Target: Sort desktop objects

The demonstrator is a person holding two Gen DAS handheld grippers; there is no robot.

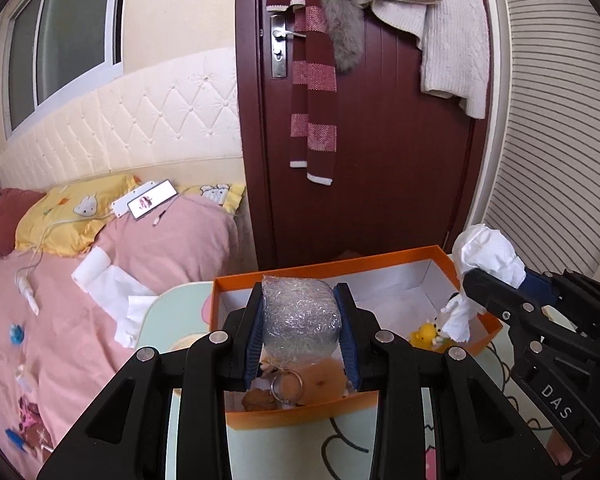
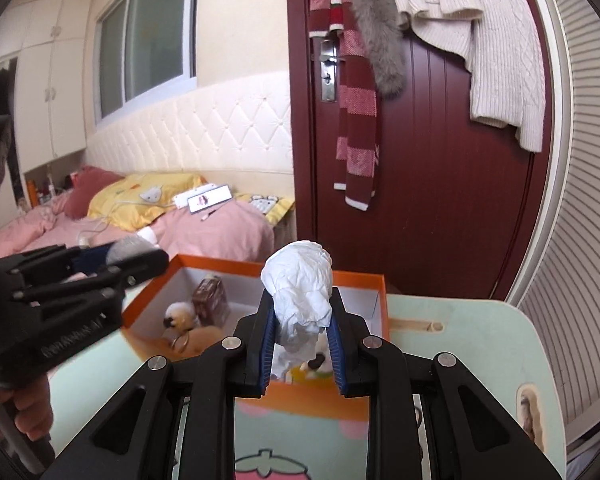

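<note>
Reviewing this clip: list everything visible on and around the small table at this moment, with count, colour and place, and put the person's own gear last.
box: 1, orange outside, white inside, on the table
table: 1, pale green with cartoon prints, beside the bed
plush toys: at least 2, cream and tan, inside the box
yellow toy: 1, in the box's right corner
brown carton: 1, inside the box
bubble wrap wad: 1, clear-silvery, clamped above the box
tissue wad: 1, white, clamped above the box
tissue roll: 1, white, on the pink bed
phone: 1, on the pillow
left hand-held gripper: black, blue pads, shut on bubble wrap
right hand-held gripper: same, shut on tissue
</note>
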